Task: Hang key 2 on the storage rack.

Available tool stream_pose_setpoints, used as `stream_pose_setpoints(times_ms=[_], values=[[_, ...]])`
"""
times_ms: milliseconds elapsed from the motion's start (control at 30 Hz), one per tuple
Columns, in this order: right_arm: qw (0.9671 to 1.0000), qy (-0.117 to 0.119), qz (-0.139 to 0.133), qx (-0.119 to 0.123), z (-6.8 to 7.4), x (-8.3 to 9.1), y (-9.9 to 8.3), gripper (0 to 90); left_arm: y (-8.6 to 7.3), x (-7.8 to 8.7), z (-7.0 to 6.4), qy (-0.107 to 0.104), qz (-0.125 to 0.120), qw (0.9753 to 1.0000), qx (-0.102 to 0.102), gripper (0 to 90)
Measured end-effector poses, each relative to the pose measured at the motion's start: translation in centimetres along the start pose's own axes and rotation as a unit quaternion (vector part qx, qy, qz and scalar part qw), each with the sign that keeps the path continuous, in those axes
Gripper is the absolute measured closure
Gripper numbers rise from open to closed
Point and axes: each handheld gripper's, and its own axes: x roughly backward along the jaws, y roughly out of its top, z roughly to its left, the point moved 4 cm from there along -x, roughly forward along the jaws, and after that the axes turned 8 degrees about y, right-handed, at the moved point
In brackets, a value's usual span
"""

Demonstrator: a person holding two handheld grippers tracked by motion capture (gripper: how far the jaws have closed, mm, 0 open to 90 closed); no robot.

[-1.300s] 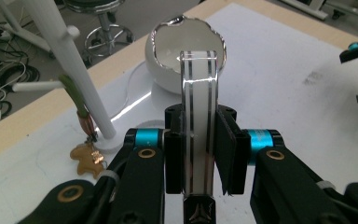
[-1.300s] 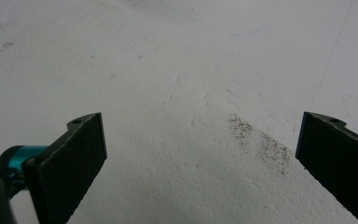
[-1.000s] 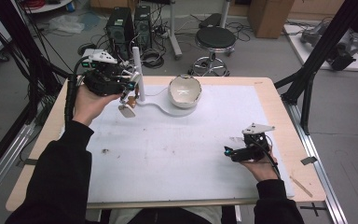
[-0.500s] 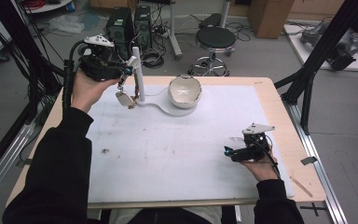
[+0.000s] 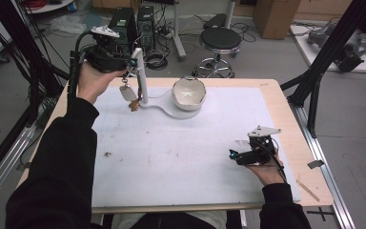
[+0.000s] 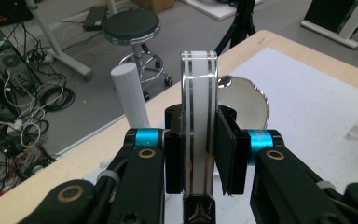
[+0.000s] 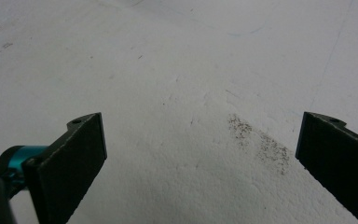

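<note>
My left gripper [image 5: 132,63] is raised at the table's far left, shut on a flat white bar with silvery edges [image 6: 198,122]. A small white piece with a brown tip [image 5: 127,93] hangs under it, just left of an upright white post [image 5: 141,76]. The post's curved base [image 5: 164,109] carries a white bowl [image 5: 189,92]. In the left gripper view the ribbed post [image 6: 131,97] and the bowl [image 6: 248,102] stand behind the bar. My right gripper [image 5: 233,154] rests low over the white mat at the near right, its jaws wide open [image 7: 200,154] with nothing between them.
A white mat [image 5: 181,157] covers most of the wooden table [image 5: 293,124]. Dark specks mark the mat [image 7: 261,142] under the right gripper. A round stool [image 5: 220,40], cables and black frame legs [image 5: 314,86] stand beyond the far edge.
My left gripper has risen and moved a little farther away, lifting the hanging white piece up beside the post. The right gripper has stayed where it was.
</note>
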Motion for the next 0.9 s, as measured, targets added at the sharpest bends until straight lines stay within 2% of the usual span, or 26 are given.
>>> stream_pose_setpoints(times_ms=[200, 300, 467, 667, 900], values=[[1.0, 0.0, -0.009, -0.005, -0.2, 0.2, 0.1, 0.8, 1.1, -0.4, 0.1, 0.018, -0.002, 0.9998, 0.002, 74.6], [1.0, 0.0, -0.008, -0.004, -0.3, 0.3, 0.0, 0.8, 1.9, -0.6, 0.4, 0.023, -0.005, 0.9997, 0.01, 74.6], [1.0, 0.004, -0.008, -0.003, 0.0, 0.2, 0.1, 0.8, 3.0, -1.4, 0.4, 0.035, -0.01, 0.9993, 0.007, 74.6], [1.0, 0.003, -0.007, -0.003, -0.1, 0.2, 0.0, 0.8, 3.5, -3.4, 0.3, 0.041, -0.001, 0.9991, 0.006, 74.6], [1.0, 0.002, -0.006, -0.007, -0.3, 0.2, -0.3, 0.8, 3.7, -4.5, 0.4, 0.052, 0.004, 0.9986, 0.008, 74.6]])
